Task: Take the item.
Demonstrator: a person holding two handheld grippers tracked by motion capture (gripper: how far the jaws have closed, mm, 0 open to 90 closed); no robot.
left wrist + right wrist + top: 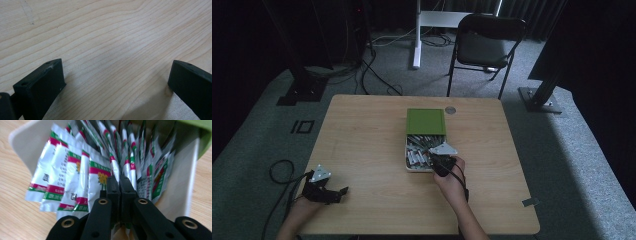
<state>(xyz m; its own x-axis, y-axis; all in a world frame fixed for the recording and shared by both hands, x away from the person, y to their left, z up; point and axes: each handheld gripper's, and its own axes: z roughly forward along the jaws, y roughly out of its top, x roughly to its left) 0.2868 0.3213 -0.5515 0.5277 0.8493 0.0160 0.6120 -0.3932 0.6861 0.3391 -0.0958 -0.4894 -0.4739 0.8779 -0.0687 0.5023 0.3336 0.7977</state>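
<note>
An open white box (408, 161) stands at the middle of the wooden table, its green lid (426, 121) tipped back behind it. Several silver sachets (416, 156) with red and green bands are packed upright inside. My right gripper (435, 161) reaches into the box's near right corner. In the right gripper view its jaws (119, 181) are pressed together on the edge of one sachet (113, 167) among the fanned sachets (75, 177). My left gripper (341, 192) rests at the table's near left corner. It stands open (116, 72) over bare wood, nothing between the jaws.
A small round disc (450, 110) is set in the table behind the lid. On the carpet beyond the table stand a black folding chair (484, 45), a white desk leg (416, 40) and black stands (542, 95) with cables. A cable loop (279, 172) hangs off the table's left.
</note>
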